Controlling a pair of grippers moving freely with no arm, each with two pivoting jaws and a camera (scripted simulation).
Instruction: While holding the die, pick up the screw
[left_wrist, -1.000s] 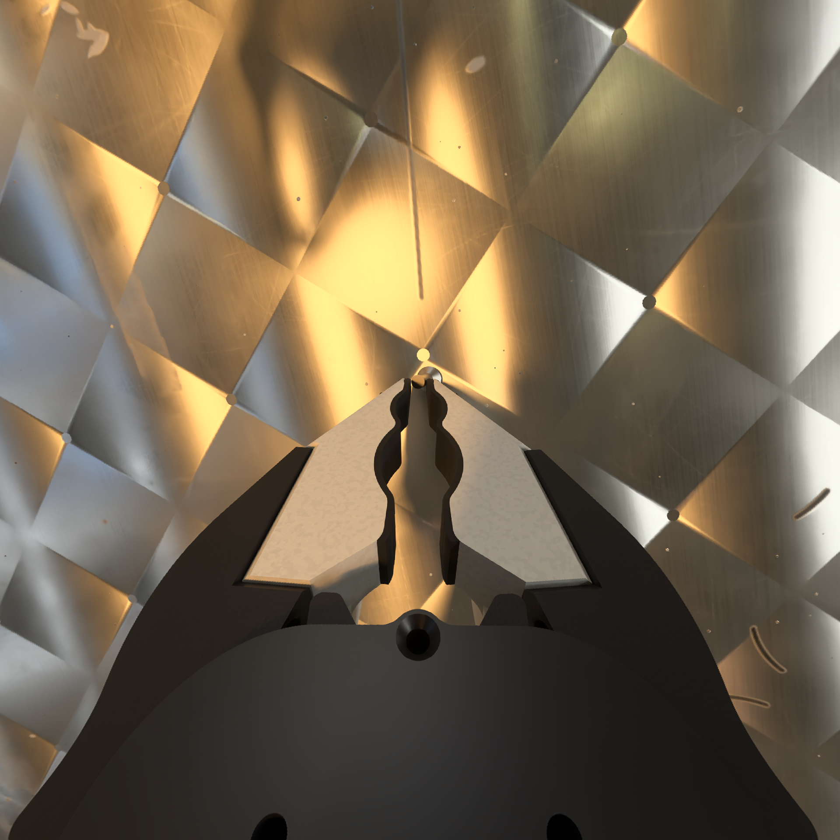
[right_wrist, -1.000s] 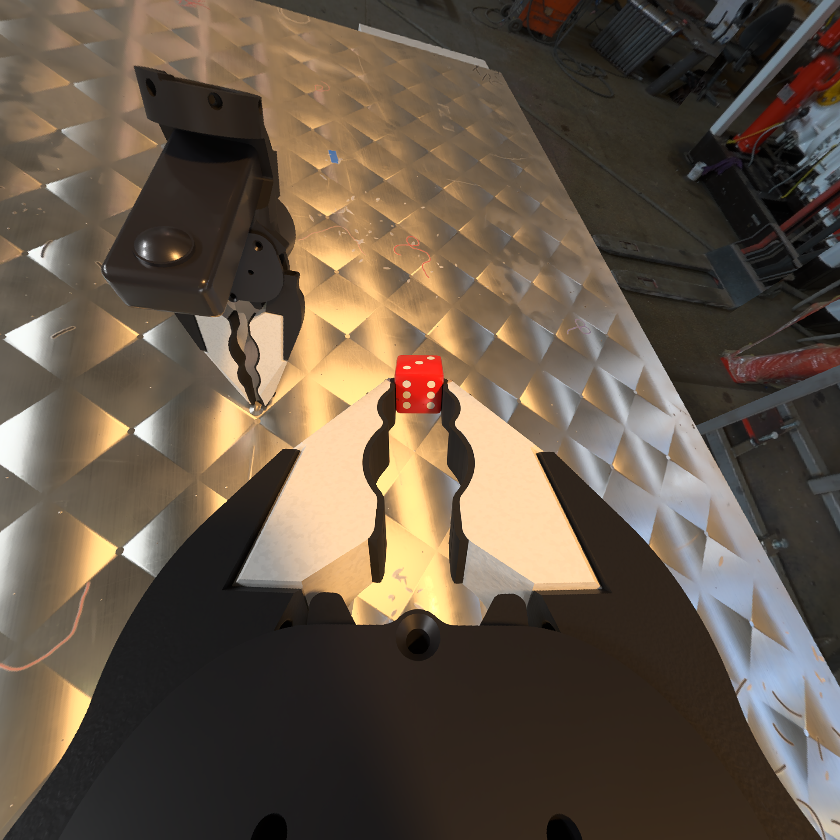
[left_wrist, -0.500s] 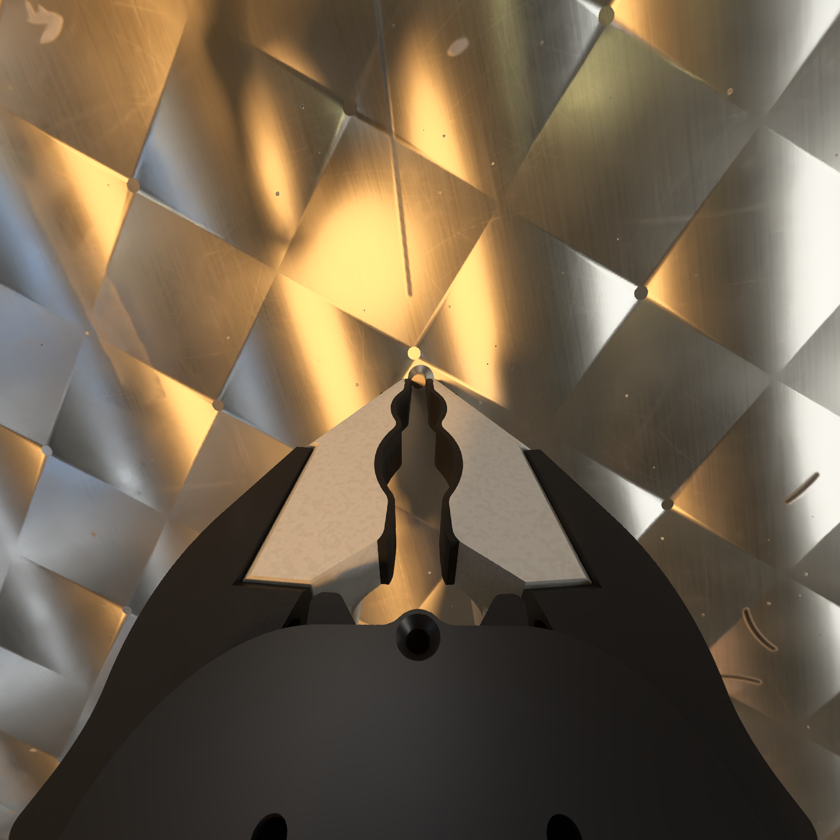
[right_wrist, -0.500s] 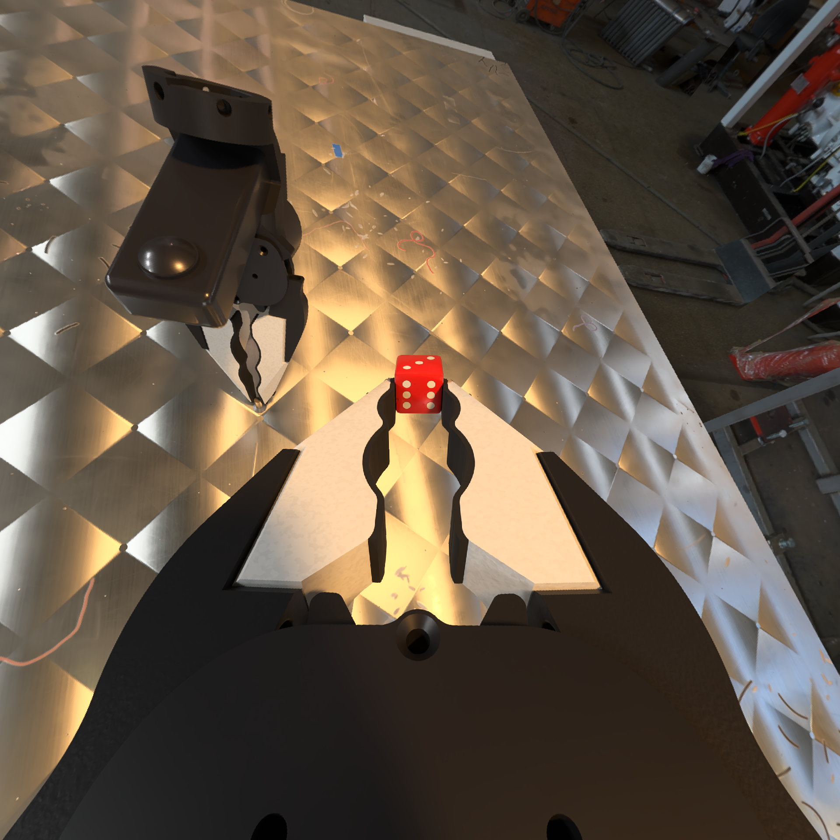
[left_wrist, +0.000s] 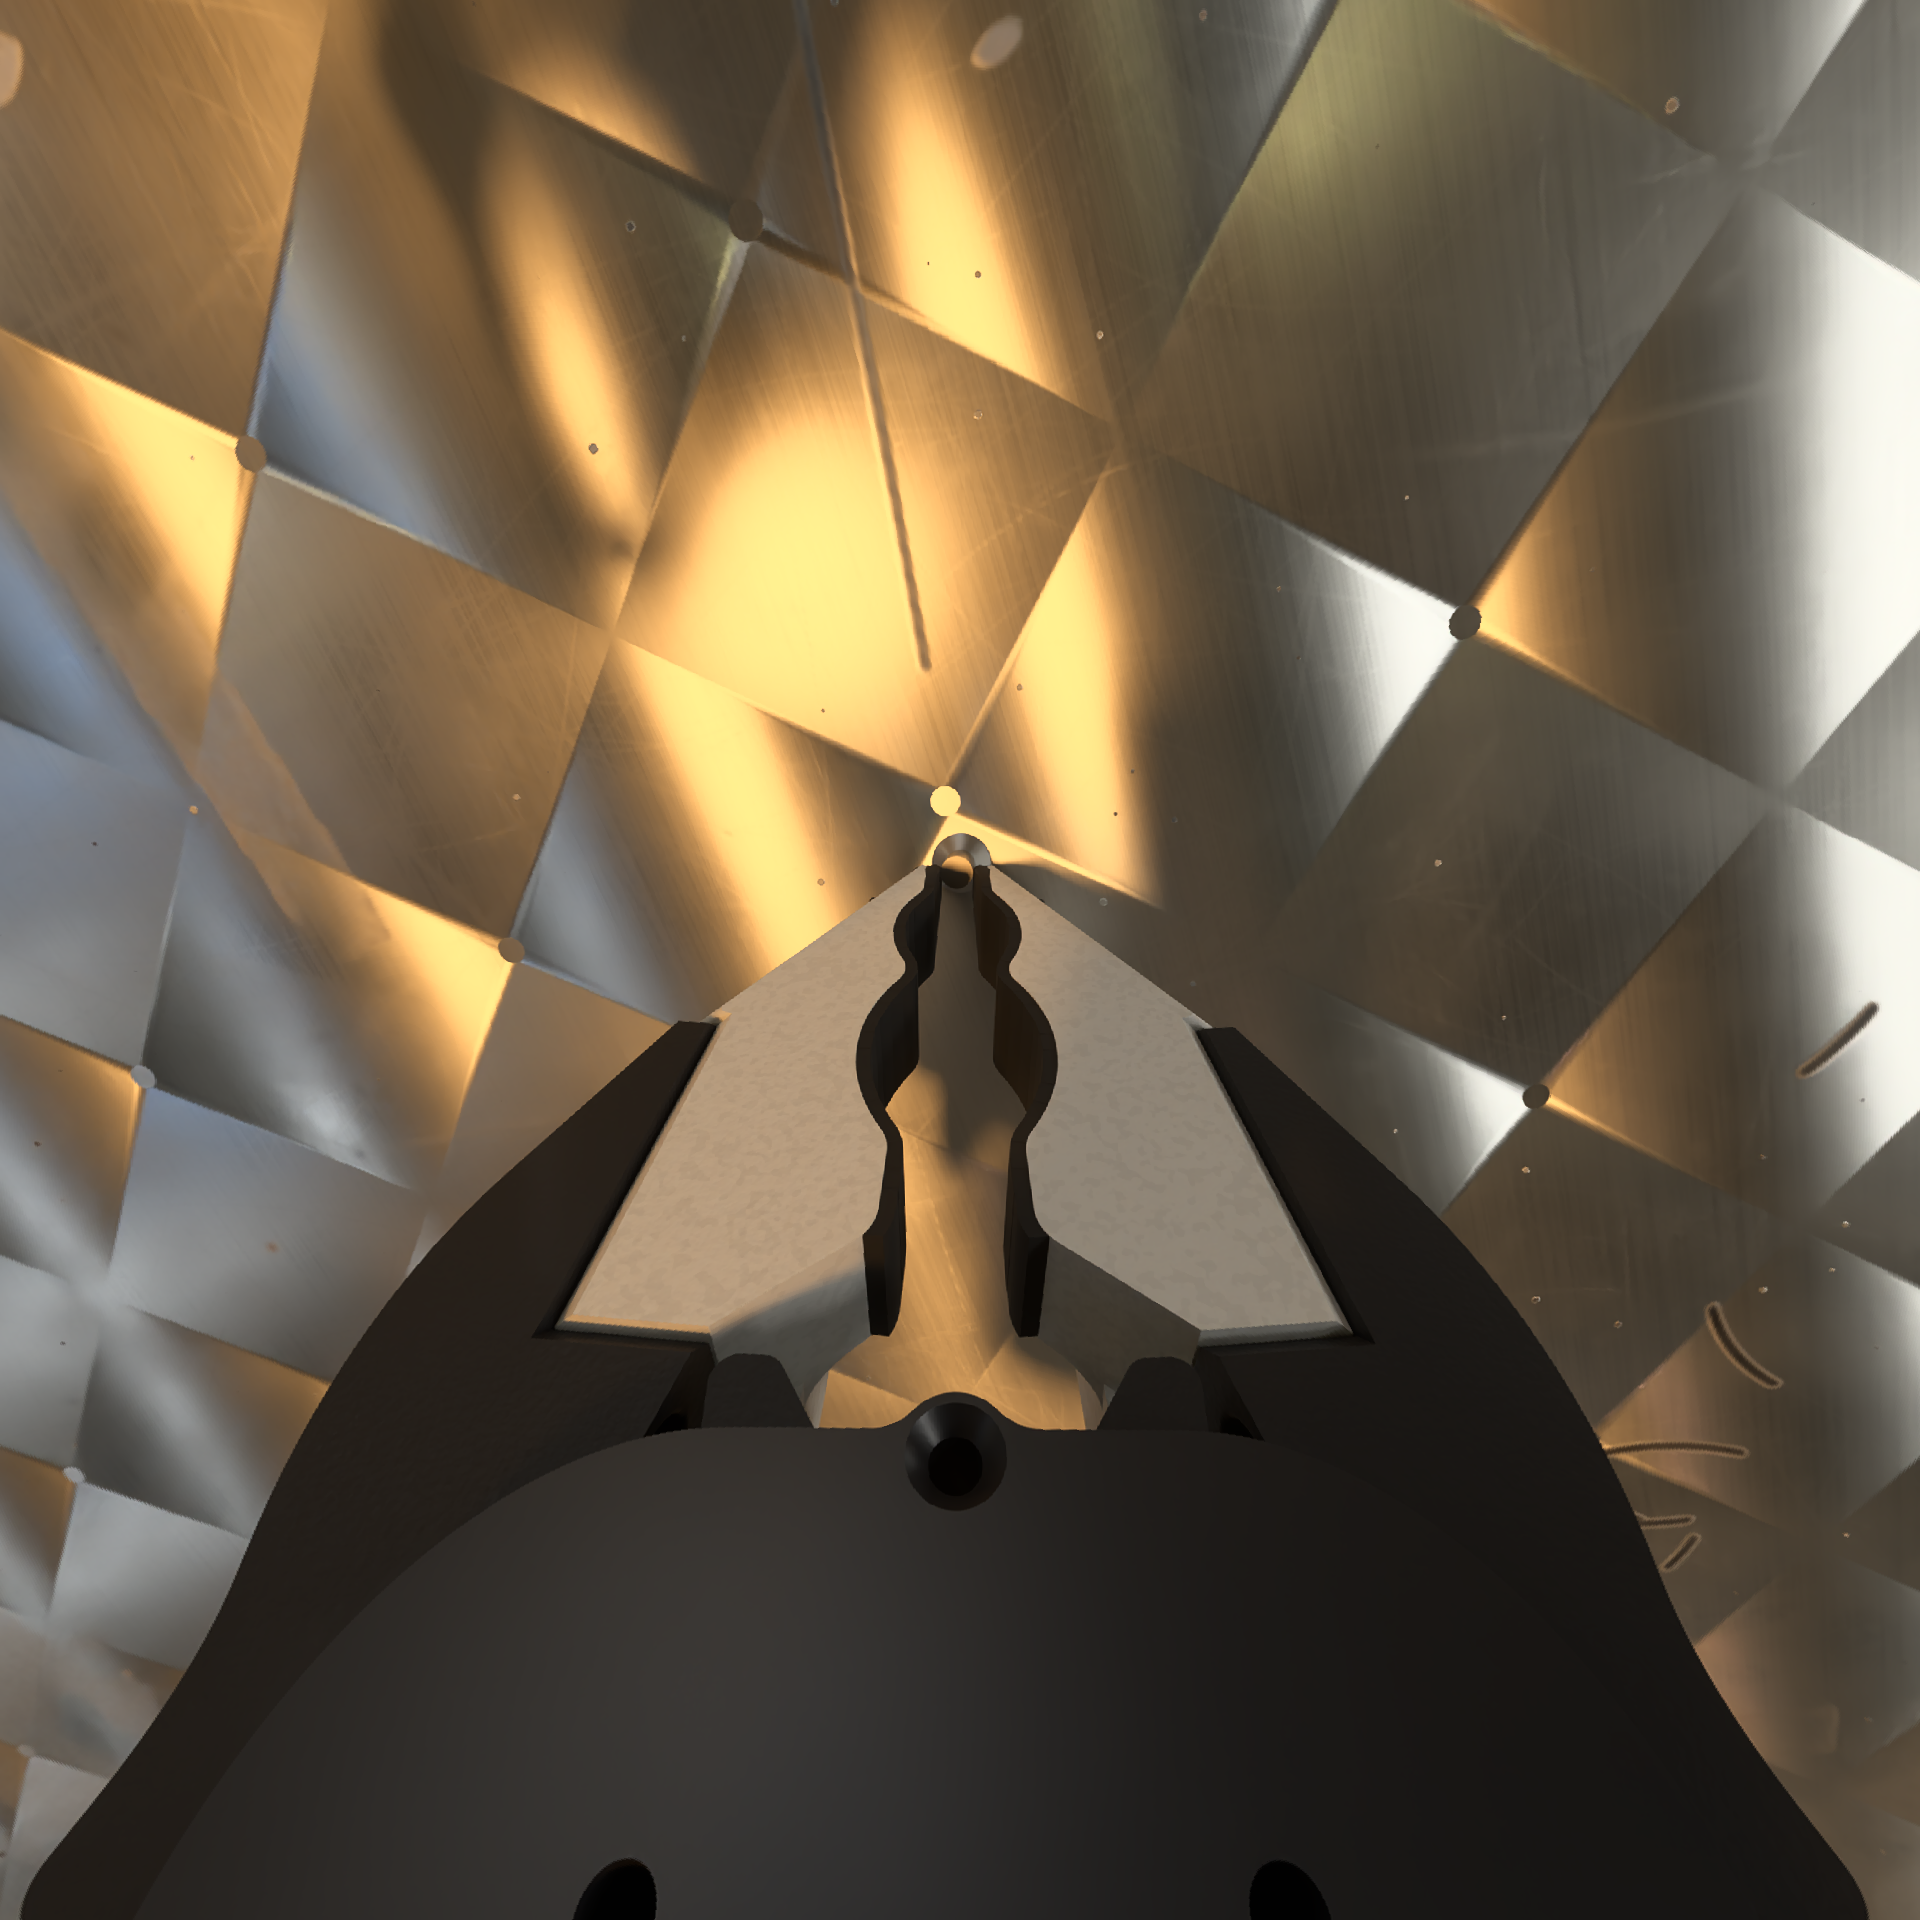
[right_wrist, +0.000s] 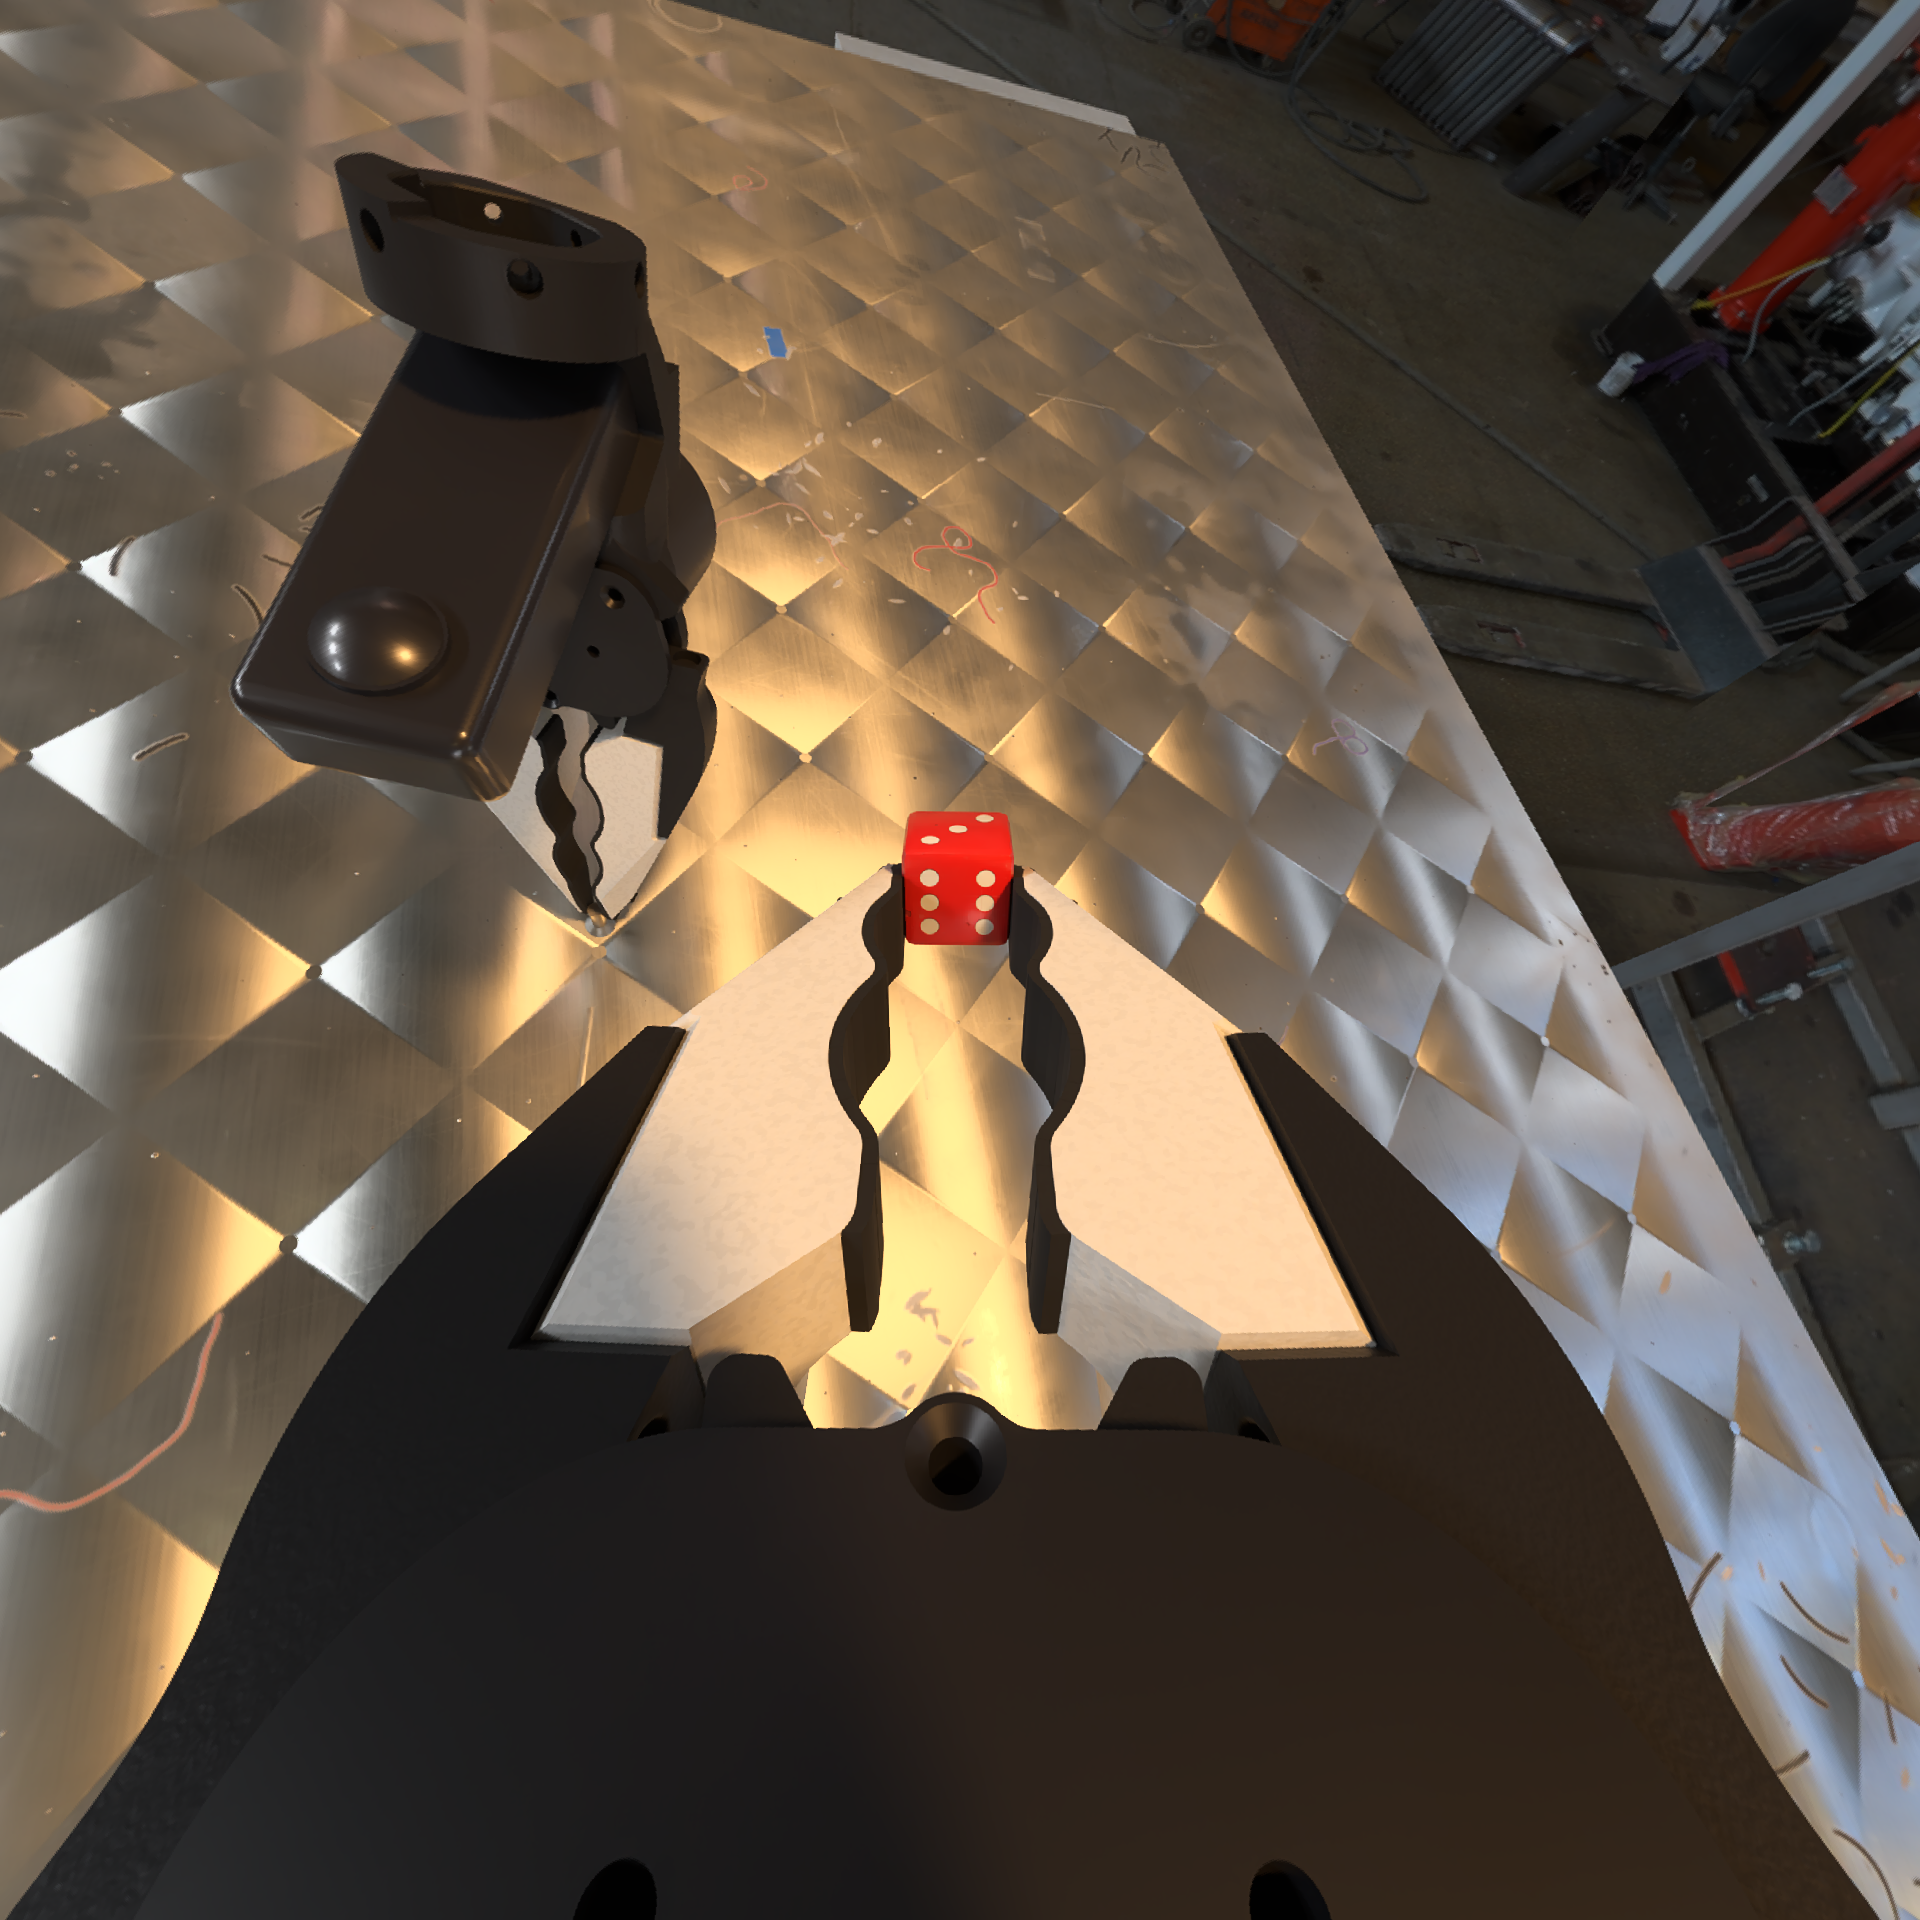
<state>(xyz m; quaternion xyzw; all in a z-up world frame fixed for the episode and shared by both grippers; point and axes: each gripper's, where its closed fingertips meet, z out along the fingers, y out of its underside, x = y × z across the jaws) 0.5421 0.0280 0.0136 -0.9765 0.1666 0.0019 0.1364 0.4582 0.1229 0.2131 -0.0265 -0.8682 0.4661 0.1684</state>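
Note:
My right gripper (right_wrist: 956, 896) is shut on a red die (right_wrist: 956, 873) with white pips and holds it above the shiny metal table (right_wrist: 1195, 748). My left gripper (left_wrist: 957, 883) has its jaws nearly together at the tips, pinching a small silver screw (left_wrist: 958, 855) right at the table surface (left_wrist: 1351, 935). In the right wrist view the left gripper (right_wrist: 595, 914) stands steeply, tips down, to the left of the die, with the screw (right_wrist: 597, 918) as a small glint at its tips. Most of the screw is hidden between the fingers.
The table's right edge (right_wrist: 1621, 1039) runs diagonally, with workshop clutter on the floor beyond it. A small blue scrap (right_wrist: 775, 341) lies far back and a thin red wire (right_wrist: 156, 1434) at the near left.
The left gripper has tilted more upright, its rear end swinging up and right, with its tips staying at the same spot on the table. The right gripper drifted slightly, still holding the die.

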